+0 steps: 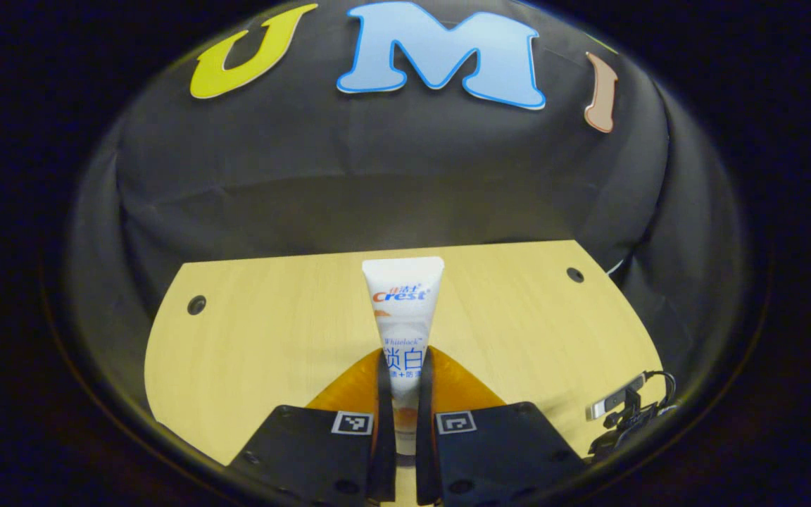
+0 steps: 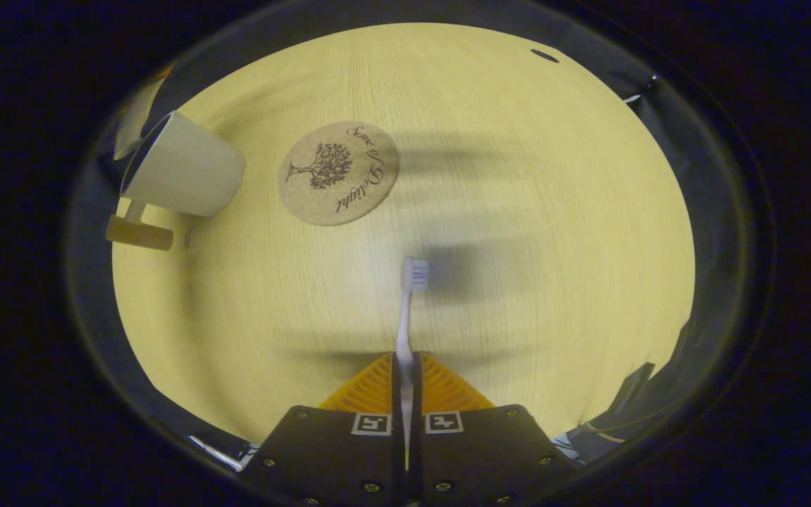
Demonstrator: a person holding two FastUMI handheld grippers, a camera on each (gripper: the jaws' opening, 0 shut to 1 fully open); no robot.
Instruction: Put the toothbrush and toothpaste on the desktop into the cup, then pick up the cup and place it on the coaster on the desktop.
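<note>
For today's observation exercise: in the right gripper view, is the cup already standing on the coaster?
No, the cup stands on the desktop beside the bare coaster.

- The pale wooden desktop (image 2: 518,211) is carrying everything, its grain running smoothly under soft shadows.
- A round cork coaster (image 2: 338,173) with a tree print is lying flat toward the far left.
- A white cup (image 2: 184,174) is sitting further left near the edge, just beside the coaster but not touching it.
- Dark round holes (image 1: 196,305) are showing near the far corners.
</note>
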